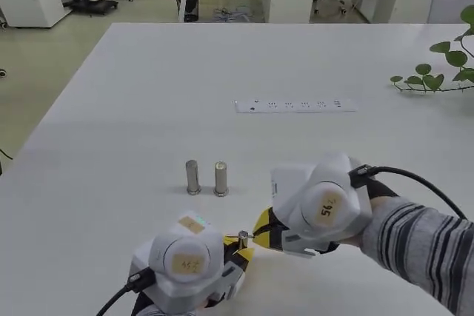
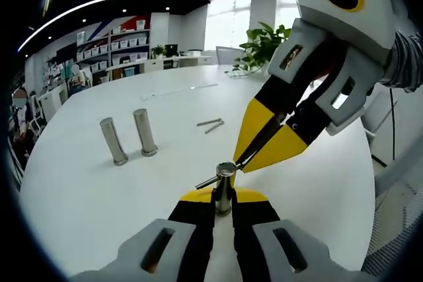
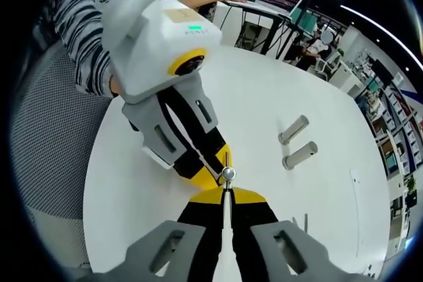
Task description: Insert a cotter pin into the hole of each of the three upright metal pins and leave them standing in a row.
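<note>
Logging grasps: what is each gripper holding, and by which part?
The left gripper clamps a metal pin by its lower shaft. The right gripper pinches a cotter pin by one end, at the metal pin's top.

Left gripper (image 1: 235, 251) and right gripper (image 1: 261, 233) both clamped tight, tips nearly touching, pointing toward each other; striped sleeve (image 1: 422, 238) behind right gripper.

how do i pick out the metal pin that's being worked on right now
On the white table, come nearer than the power strip and the two free-standing pins, to the near edge. The third metal pin sits there, clamped in the left claw. Unlike its neighbours, it has a cotter pin through its top, gripped by the right claw.
</note>
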{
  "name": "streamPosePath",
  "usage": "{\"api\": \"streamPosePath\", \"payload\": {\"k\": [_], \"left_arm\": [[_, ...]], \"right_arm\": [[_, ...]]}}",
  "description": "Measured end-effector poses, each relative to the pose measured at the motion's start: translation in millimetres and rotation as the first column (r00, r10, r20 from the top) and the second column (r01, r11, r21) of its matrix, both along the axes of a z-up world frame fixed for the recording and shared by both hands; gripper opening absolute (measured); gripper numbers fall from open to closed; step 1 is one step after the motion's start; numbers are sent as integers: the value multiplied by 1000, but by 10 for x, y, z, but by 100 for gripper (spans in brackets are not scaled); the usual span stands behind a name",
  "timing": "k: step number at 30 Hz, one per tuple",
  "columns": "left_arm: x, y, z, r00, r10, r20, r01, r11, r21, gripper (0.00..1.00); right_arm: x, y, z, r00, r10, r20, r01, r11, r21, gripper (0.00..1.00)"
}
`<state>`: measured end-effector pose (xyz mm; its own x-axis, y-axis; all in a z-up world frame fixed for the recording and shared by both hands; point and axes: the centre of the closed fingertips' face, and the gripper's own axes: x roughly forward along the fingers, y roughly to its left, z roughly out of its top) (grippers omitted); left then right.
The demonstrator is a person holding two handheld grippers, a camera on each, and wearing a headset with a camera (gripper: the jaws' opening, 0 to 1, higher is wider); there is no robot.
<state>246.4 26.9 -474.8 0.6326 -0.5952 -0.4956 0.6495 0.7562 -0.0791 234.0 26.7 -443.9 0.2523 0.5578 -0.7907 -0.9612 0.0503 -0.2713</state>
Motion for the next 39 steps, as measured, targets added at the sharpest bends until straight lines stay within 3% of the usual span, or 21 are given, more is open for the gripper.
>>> {"api": "streamPosePath", "payload": {"k": [11, 17, 24, 32, 35, 38, 39], "left_arm": [[4, 2, 3, 1000, 2, 4, -2, 1000, 2, 5], [4, -3, 3, 1000, 2, 6, -2, 1000, 1, 5], [10, 10, 9, 1000, 13, 5, -13, 1000, -2, 5], [56, 112, 29, 1000, -3, 7, 3, 1000, 11, 5], [113, 197, 63, 1000, 7, 14, -7, 1000, 10, 5], [181, 305, 85, 1000, 24, 18, -24, 1000, 17, 5], [209, 361, 94, 999, 34, 20, -35, 999, 18, 5]], "right_arm": [[7, 18, 4, 1000, 2, -1, -2, 1000, 11, 0], [3, 4, -10, 998, -47, -30, 48, 998, 36, 0], [47, -103, -21, 987, -149, -57, 152, 986, 65, 10], [125, -244, 14, 942, -308, -131, 326, 932, 158, 23], [122, -232, 60, 919, -347, -185, 384, 895, 227, 28], [160, -261, 97, 908, -377, -183, 415, 868, 271, 37], [155, -258, 117, 898, -390, -204, 436, 850, 296, 38]]}}
